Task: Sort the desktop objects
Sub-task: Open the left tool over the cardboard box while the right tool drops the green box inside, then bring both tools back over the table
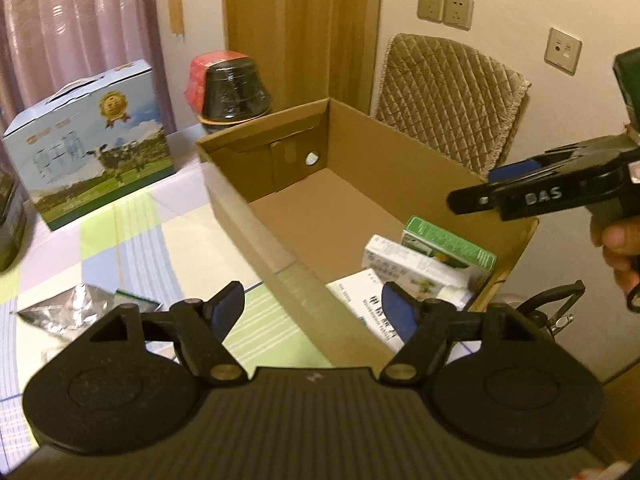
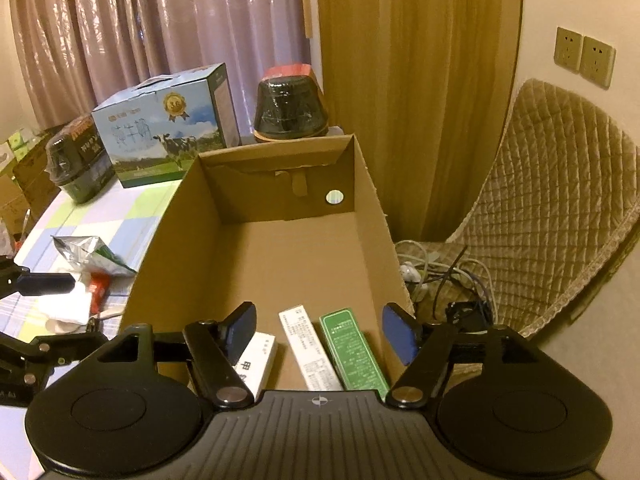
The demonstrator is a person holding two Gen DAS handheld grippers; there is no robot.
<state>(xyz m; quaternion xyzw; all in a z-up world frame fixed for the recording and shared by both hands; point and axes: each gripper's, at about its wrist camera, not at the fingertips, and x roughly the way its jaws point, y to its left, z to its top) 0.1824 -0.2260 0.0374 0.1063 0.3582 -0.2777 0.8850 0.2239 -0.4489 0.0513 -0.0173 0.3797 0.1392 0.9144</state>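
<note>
An open cardboard box [image 1: 240,216] stands on the checked tablecloth; it also shows in the right wrist view [image 2: 168,248]. Three medicine packs lie in its near corner: a green one [image 1: 452,244] [image 2: 354,352], a white one [image 1: 404,260] [image 2: 308,348] and a larger white one [image 1: 360,300] [image 2: 260,356]. My left gripper [image 1: 314,312] is open and empty above the box's near wall. My right gripper [image 2: 320,334] is open and empty above the packs; it also shows in the left wrist view [image 1: 492,188].
A crumpled foil packet [image 1: 68,312] [image 2: 86,252], white tissue and a small red item [image 2: 98,286] lie on the cloth left of the box. A milk carton box [image 1: 92,144] and black wrapped tubs [image 1: 232,88] stand behind. A quilted chair [image 2: 560,208] with cables is at the right.
</note>
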